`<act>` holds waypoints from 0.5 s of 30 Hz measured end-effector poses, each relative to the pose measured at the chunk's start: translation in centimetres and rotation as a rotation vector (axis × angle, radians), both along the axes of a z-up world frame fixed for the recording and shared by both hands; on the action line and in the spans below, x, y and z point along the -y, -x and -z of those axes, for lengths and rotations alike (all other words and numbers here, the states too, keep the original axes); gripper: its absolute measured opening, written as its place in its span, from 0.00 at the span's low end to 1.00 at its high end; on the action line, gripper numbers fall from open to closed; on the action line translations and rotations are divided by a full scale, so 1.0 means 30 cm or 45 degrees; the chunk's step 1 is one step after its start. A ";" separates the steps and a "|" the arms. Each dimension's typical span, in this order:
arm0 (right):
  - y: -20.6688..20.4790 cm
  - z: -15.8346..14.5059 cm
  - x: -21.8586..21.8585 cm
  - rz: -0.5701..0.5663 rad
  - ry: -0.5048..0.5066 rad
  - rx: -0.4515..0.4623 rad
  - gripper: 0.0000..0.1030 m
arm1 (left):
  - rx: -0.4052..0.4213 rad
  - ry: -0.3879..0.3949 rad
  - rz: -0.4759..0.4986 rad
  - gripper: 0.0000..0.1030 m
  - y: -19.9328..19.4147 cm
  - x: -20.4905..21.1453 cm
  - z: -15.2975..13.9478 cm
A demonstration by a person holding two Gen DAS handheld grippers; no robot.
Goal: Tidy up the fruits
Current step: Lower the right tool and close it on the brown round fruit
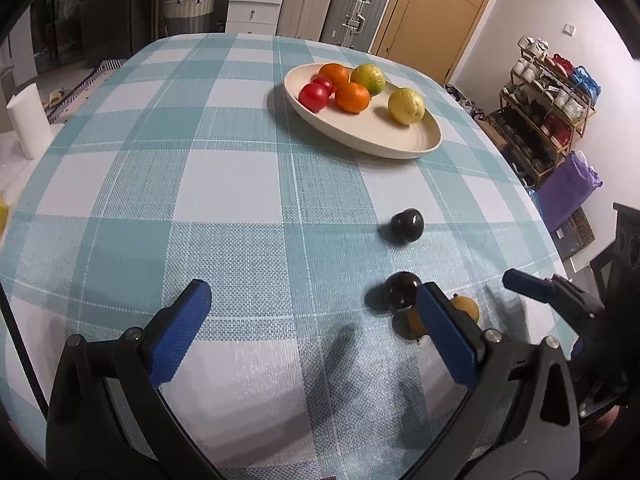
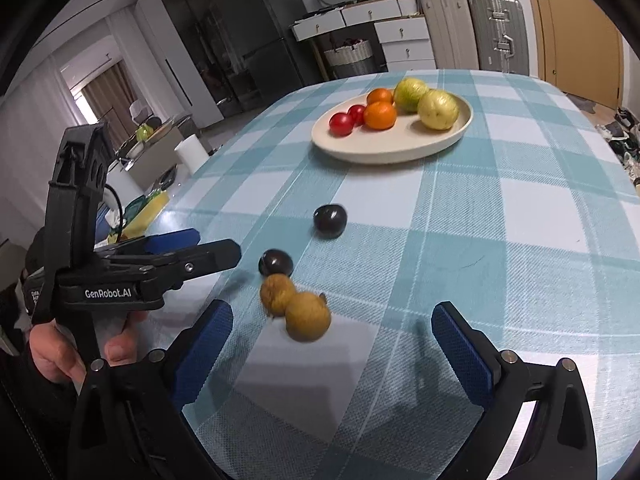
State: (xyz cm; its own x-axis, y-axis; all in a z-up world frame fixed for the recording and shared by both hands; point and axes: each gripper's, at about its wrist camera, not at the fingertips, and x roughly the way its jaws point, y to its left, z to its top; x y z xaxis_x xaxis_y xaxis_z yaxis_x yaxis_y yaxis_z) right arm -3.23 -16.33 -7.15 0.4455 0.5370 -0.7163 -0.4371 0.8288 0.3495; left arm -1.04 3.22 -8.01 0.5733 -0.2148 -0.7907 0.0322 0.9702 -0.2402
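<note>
So both grippers hang empty with jaws wide over the near edge of the table [image 2: 520, 208], and the two brown fruits [image 2: 298, 306] lie touching straight ahead of the right gripper [image 2: 332, 336], off the left gripper's [image 1: 312, 324] right finger.

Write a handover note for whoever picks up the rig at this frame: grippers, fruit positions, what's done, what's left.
Left gripper: open, empty, low over the tablecloth.
Right gripper: open, empty, pointed at the loose fruit.
Done: the plate holds two tomatoes, two oranges, a greenish citrus and a yellow lemon.
Left: four pieces on the cloth. Far dark plum sits alone; near dark plum lies against two brown fruits, which touch each other.
Likely next: the brown pair, nearest the right gripper.
</note>
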 end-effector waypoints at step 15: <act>0.010 0.030 -0.058 -0.104 0.050 -0.014 0.50 | -0.021 0.022 -0.017 0.99 -0.016 -0.019 0.016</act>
State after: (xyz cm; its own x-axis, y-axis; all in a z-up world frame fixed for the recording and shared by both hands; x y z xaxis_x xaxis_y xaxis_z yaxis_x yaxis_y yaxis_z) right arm -3.53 -14.60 -8.04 0.3935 0.5424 -0.7422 -0.5000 0.8038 0.3223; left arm -0.55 3.78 -8.49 0.5632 -0.2210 -0.7963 0.0154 0.9662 -0.2572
